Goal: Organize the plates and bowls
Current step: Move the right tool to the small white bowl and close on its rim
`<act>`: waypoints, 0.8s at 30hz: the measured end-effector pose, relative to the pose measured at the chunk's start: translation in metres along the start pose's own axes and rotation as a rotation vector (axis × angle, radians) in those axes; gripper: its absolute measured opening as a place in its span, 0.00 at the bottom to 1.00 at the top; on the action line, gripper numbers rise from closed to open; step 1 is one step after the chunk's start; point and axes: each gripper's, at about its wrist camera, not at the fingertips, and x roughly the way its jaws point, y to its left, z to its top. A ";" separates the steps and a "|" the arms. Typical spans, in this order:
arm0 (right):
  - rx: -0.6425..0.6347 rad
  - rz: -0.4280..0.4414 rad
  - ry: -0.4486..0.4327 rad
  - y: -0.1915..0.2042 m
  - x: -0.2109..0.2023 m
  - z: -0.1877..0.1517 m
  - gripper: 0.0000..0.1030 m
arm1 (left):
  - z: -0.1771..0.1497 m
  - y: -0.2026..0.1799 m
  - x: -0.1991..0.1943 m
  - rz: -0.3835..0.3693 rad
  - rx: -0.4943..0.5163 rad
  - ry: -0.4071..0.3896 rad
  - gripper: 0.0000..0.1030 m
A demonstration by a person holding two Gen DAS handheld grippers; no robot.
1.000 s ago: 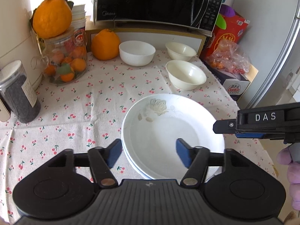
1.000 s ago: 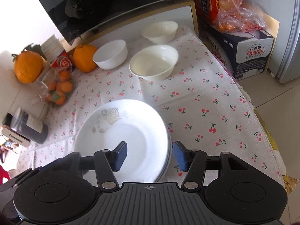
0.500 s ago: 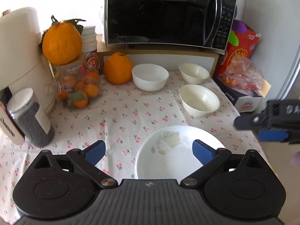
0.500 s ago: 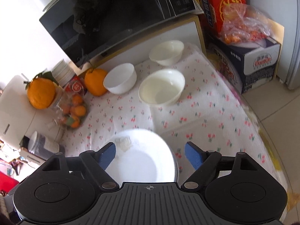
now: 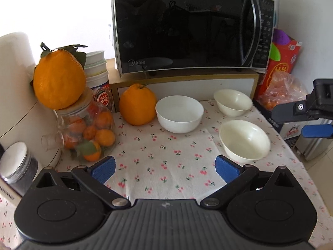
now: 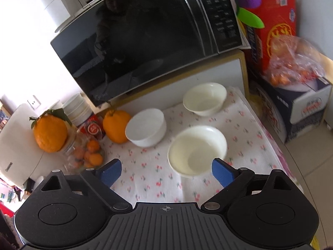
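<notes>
Bowls are the business now: three of them sit on the cherry-print counter (image 5: 166, 166), and no plate shows in either view. The left tool (image 5: 164, 168) stands wide with nothing between its blue pads, only bare cloth. The right tool (image 6: 166, 171) is opening, its jaws still spreading, and also empty; the near cream bowl (image 6: 197, 150) lies just ahead of it, close to its right pad and slightly blurred.

From the left tool, that same near cream bowl (image 5: 244, 138) is ahead and to the right, the white bowl (image 5: 179, 113) is ahead near the middle, and the far cream bowl (image 5: 233, 102) sits beyond, against the stand under the microwave (image 5: 187, 27). All three stand apart, none nested.

The step in hand looks like reaching for a bowl to stack. To do it well, I would take the near cream bowl with the right tool, since it is closest: bring one pad inside the rim and one outside, pinch the wall, not the whole bowl. Lift straight before moving sideways so the cloth does not drag. The large orange (image 5: 137, 106) sits just beside the white bowl, so approach that one from the side away from the fruit. Glazed walls are likely slippery; grip squarely and set down gently when nesting.
</notes>
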 end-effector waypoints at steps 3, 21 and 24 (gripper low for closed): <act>-0.014 0.011 0.003 0.001 0.016 0.006 0.93 | 0.003 0.001 0.015 0.001 -0.003 0.019 0.99; -0.023 0.089 0.017 0.000 0.125 0.045 0.93 | 0.017 0.023 0.113 -0.069 -0.096 0.044 0.99; 0.029 0.153 0.044 -0.003 0.145 0.051 0.93 | 0.013 0.025 0.123 -0.115 -0.092 0.021 0.99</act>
